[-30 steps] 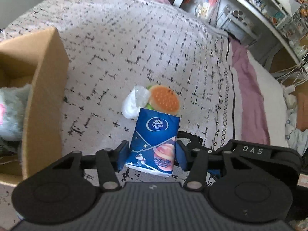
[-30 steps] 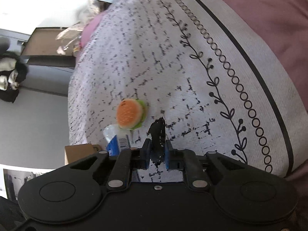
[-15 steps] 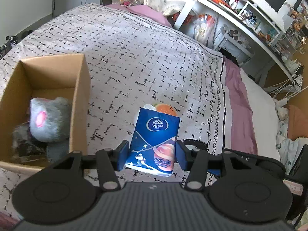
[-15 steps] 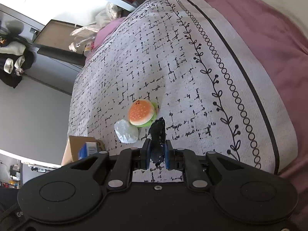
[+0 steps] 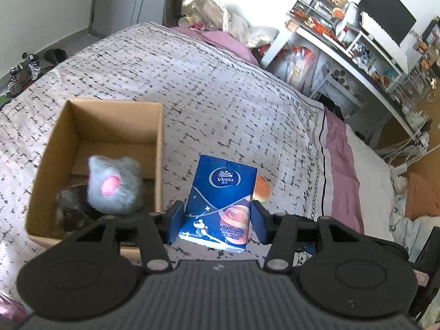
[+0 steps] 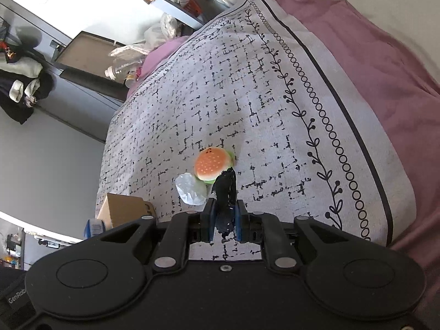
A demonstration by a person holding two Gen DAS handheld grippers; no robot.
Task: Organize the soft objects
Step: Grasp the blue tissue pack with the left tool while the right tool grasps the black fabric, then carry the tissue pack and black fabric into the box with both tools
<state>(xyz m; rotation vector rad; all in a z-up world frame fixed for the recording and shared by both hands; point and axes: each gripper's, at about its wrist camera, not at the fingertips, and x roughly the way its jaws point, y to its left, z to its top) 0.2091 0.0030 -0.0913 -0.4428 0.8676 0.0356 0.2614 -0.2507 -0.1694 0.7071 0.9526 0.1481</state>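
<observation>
Left gripper (image 5: pixel 217 220): clamped on blue Vinda tissue pack (image 5: pixel 221 200), right of cardboard box (image 5: pixel 158 148). Right gripper (image 6: pixel 223 224): clamped on black soft item (image 6: pixel 226 189).

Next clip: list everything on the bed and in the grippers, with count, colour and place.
Cardboard box: one, brown, open, on the patterned bedspread.
Grey plush toy with a pink patch: one, inside the box.
Dark fuzzy item: one, in the box beneath the plush; identity unclear.
Blue Vinda tissue pack: one, gripped in the air beside the box.
Burger-shaped plush: one, orange with a green edge, on the bedspread.
Crumpled clear plastic bag: one, whitish, touching the burger.
Black soft item: one, pinched; identity unclear.
Bedspread: one, white with black marks.
Left hand-held gripper: holding the pack.
Right hand-held gripper: shut on the black item.
</observation>
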